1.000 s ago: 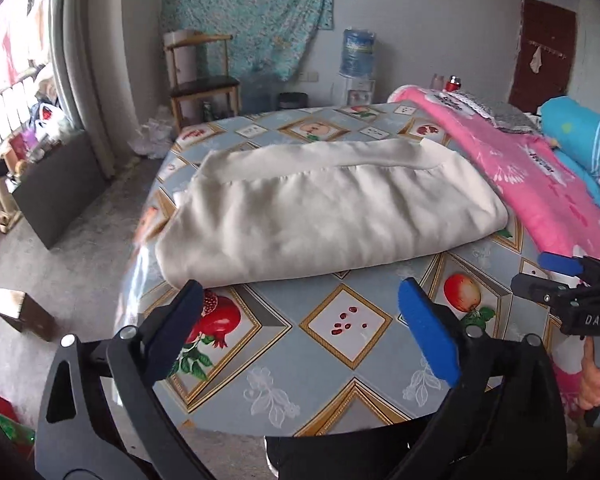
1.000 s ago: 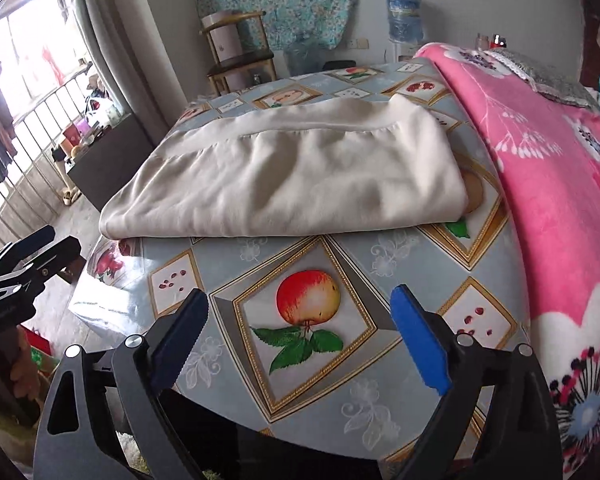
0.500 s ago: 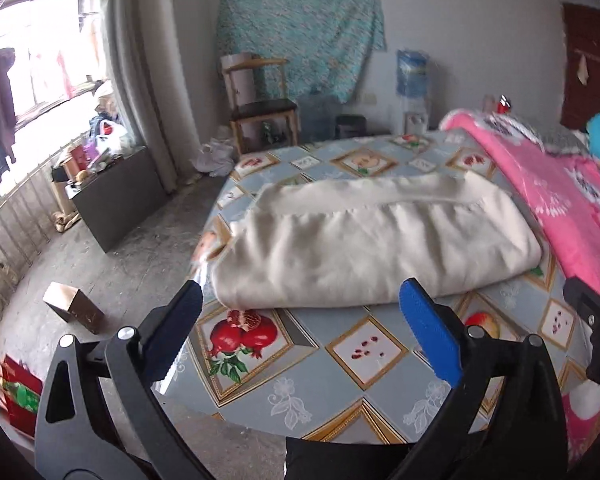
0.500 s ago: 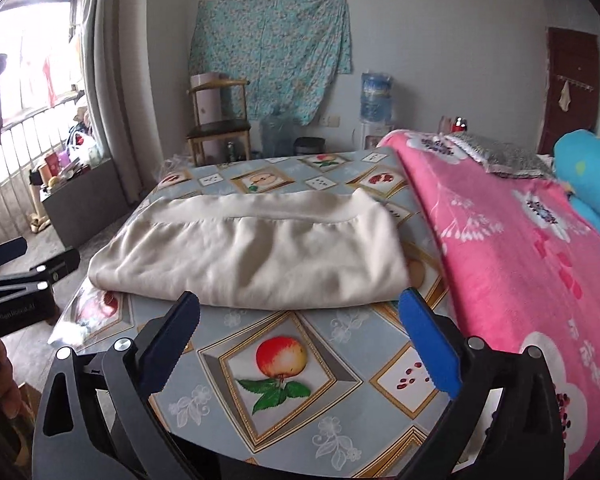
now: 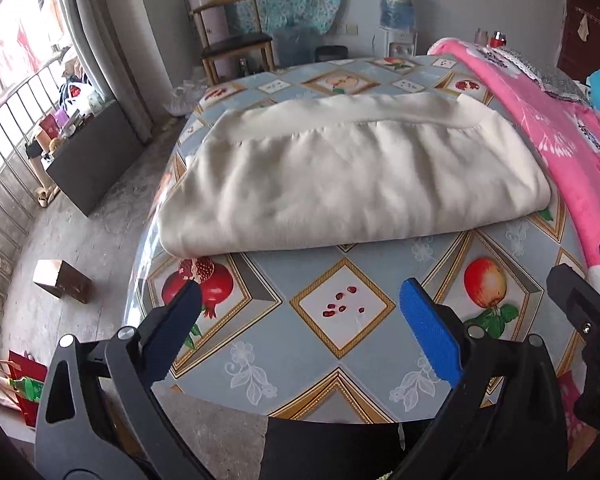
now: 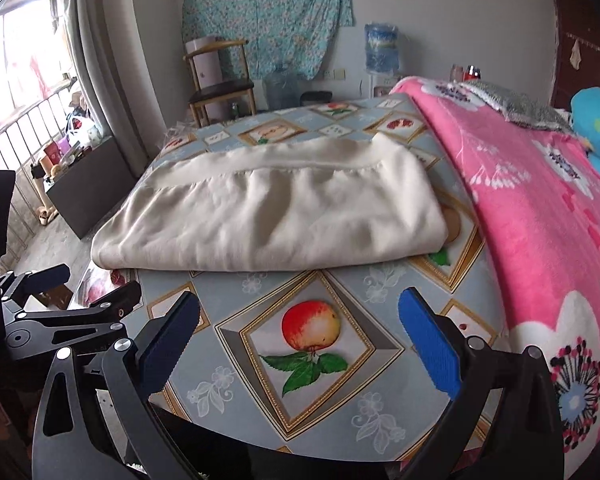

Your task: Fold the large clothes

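My left tongs [image 5: 300, 324] stand wide, nothing between the blue pads, hanging above the near edge of the tabletop [image 5: 340, 364] with its grey-blue cloth printed in gold-framed fruit squares. My right tongs [image 6: 300, 328] are spread just as far — the jaws have just been opening, and nothing lies between them; below the gap is a printed peach.

The cream garment [image 5: 340, 184] lies folded into a broad, thick rectangle across the middle of the tabletop, well apart from both pairs of tongs. Its banded hem runs along the far side and its rounded fold faces me. The left end reaches the tabletop's left edge over a printed pomegranate; the right end lies just beside the pink flowered blanket [image 6: 540, 208] that covers the right side.

From the left wrist view my right tongs show at the right border, black with a blue tip; from the right wrist view my left tongs sit at the left border, low beside the tabletop.

Beyond the tabletop — a wooden chair [image 6: 220, 92], a patterned teal cloth [image 6: 268, 16] hung on the wall, a water dispenser [image 6: 382, 56].
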`<state>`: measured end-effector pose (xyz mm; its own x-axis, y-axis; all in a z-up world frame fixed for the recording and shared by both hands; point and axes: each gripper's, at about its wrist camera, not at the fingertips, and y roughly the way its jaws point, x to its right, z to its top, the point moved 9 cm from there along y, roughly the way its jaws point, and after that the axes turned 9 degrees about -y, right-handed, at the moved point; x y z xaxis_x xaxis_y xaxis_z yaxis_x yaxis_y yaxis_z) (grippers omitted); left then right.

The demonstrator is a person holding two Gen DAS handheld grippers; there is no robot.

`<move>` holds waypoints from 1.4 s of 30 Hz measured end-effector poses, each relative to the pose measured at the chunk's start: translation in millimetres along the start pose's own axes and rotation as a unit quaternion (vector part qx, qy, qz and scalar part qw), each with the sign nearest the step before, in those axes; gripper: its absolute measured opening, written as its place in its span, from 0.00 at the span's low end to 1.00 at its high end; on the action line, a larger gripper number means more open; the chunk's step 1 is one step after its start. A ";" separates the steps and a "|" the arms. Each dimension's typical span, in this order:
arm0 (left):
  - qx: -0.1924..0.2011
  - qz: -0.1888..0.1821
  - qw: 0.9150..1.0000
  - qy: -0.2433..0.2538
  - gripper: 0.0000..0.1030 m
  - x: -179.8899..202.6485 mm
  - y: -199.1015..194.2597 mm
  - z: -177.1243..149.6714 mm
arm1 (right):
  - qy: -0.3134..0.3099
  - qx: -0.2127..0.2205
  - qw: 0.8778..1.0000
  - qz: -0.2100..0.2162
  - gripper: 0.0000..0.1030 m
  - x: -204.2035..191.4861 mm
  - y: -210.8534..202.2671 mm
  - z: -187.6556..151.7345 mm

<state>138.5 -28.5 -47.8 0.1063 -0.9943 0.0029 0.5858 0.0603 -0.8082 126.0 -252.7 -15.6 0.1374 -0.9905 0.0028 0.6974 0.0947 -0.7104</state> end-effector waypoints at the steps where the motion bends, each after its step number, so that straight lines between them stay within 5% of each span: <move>1: -0.006 -0.004 1.000 -0.005 0.93 -1.2 2.4 -0.8 | -0.002 -0.004 1.000 -0.001 0.94 -0.9 2.7 -0.5; 5: -0.019 -0.012 1.000 -0.019 0.93 -6.3 8.5 -1.0 | -0.020 -0.021 0.999 -0.042 0.94 3.9 12.0 -0.9; 16: -0.037 -0.021 0.998 -0.038 0.93 -10.4 16.7 0.6 | -0.019 -0.066 0.997 -0.038 0.94 -1.5 25.9 -7.8; 42: -0.047 -0.028 0.997 -0.047 0.93 -13.9 20.6 -1.7 | -0.019 -0.072 0.996 -0.043 0.94 -5.3 27.7 0.2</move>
<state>147.7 -13.5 -65.4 0.1527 -0.9831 0.1014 0.5163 -0.0081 -0.8563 144.7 -244.8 -35.2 0.1098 -0.9896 0.0927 0.5999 -0.0084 -0.8000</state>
